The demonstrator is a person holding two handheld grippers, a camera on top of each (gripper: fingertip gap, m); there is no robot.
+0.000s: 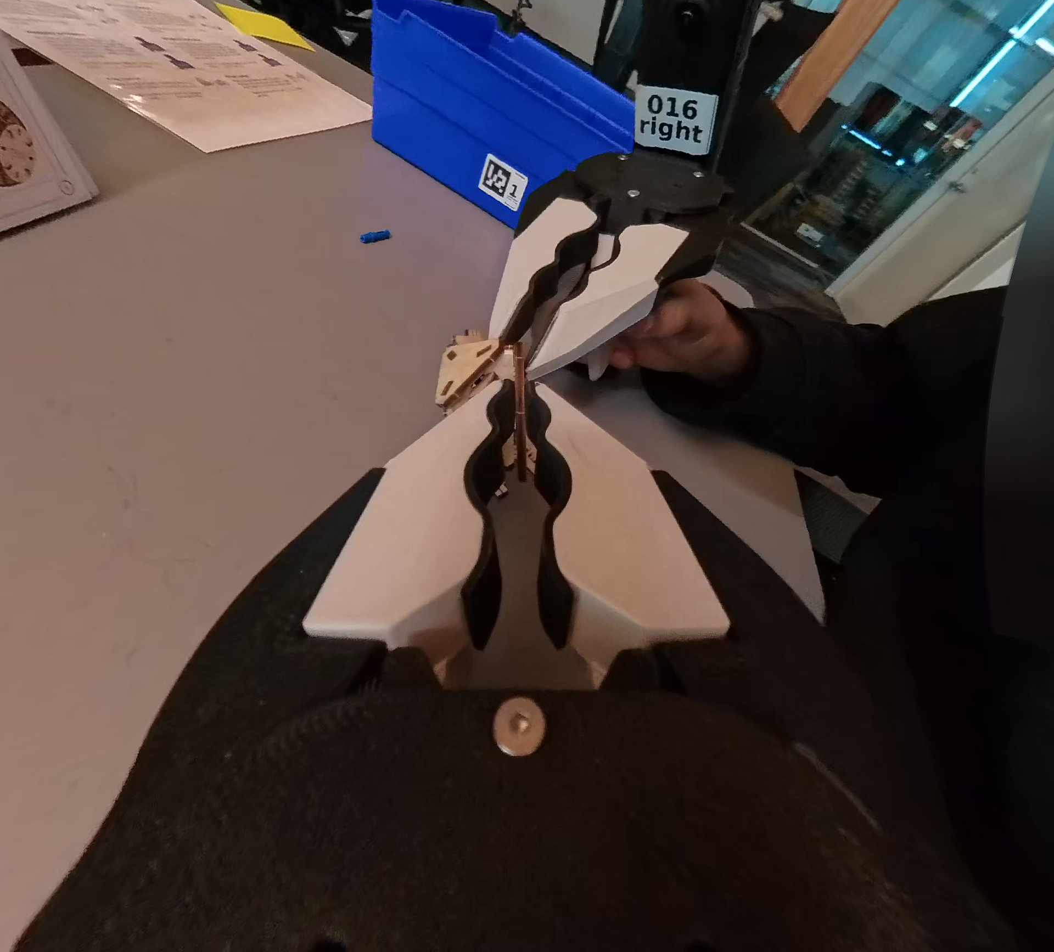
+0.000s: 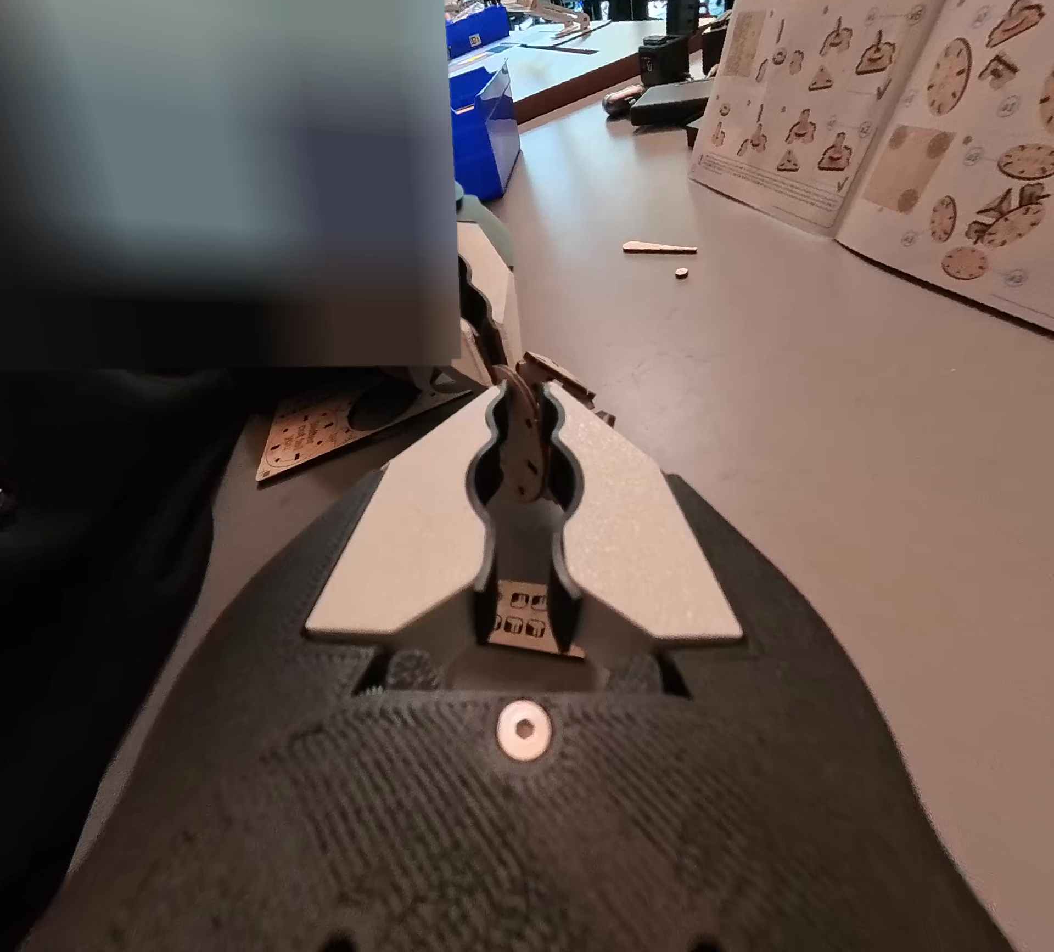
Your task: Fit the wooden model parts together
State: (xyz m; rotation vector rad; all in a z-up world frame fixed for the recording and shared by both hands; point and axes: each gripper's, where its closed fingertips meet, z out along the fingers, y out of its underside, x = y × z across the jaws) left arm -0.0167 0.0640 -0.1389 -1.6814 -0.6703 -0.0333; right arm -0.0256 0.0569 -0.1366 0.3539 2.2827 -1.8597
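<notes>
**Two grippers, one tiny plywood assembly, plenty of ways to crack it**

Both grippers meet on the same small wooden piece, held just above the grey table [image 1: 171, 411], so here's what worries me.

Left gripper [image 1: 518, 389] is pinching a thin wooden disc [image 1: 519, 411] edge-on, with the tips pressed in from both sides. Right gripper [image 2: 522, 394] has its jaws nearly together on that same disc, seen as a curved slotted plate [image 2: 522, 446] running down the gap. The left view shows the right gripper [image 1: 516, 346] coming in from above, tip to tip with the left one. A faceted wooden block [image 1: 465, 371] hangs off the far side of the disc.

My guesses at what could go wrong:

- Thin ply gripped on its edge by two tools looks easy to snap if either hand twists. Any angle mismatch goes straight into the joint.
- Tips are so close they could bump, and a knock might pop the disc out.
- If the disc slips, the block drops on the table and its tabs could break.

Farther out: a punched wooden sheet [image 2: 319, 434] lies near the person's dark sleeve [image 1: 827, 383], and a sliver [image 2: 659, 247] and small dot [image 2: 681, 273] of wood lie loose near the booklet [image 2: 884, 98]. A blue bin [image 1: 473, 104] and blue peg [image 1: 375, 236] sit well apart.
</notes>
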